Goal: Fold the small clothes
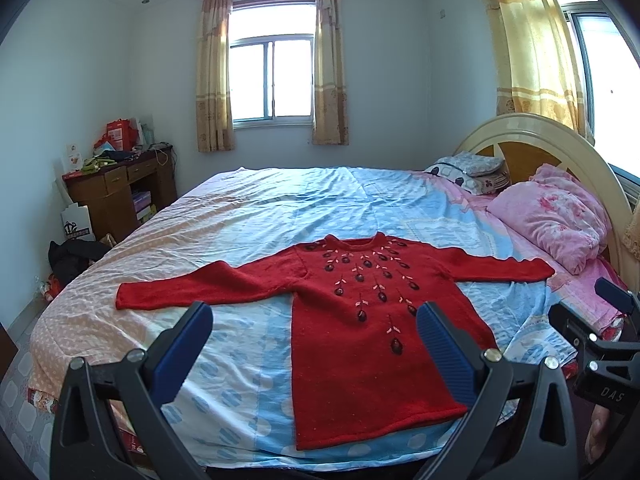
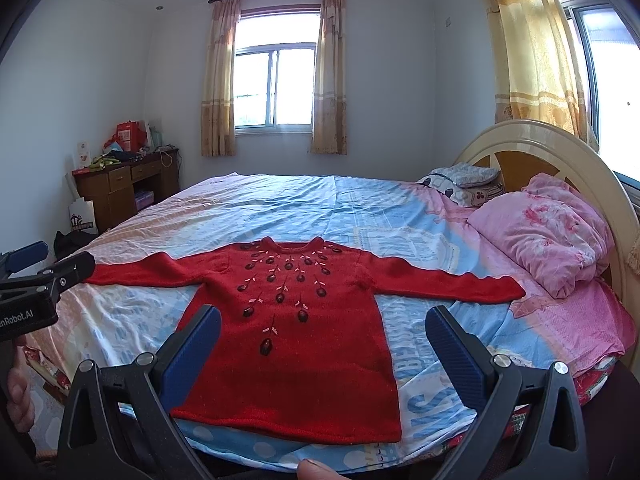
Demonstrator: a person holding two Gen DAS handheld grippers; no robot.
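Nothing of the fold looks done yet: the red sweater (image 1: 372, 344) lies flat and face up on the bed (image 1: 248, 216), both sleeves stretched straight out to the sides, hem nearest the claws. The left gripper (image 1: 314, 344) hangs above the hem end with its jaws wide apart and nothing between them; the body of the sweater sits ahead of it and a little to its right. The right gripper (image 2: 323, 344) is likewise spread and empty, with the sweater straight ahead and slightly to its left. Every fold, sleeves and body alike, appears still to come. The bed wears a rumpled blue, pink and peach sheet; beyond the sweater to the right sit a pink quilt (image 2: 548, 236) and a headboard (image 2: 552, 140), far ahead a curtained window (image 1: 272, 76), and off left a cluttered wooden desk (image 1: 120, 188).
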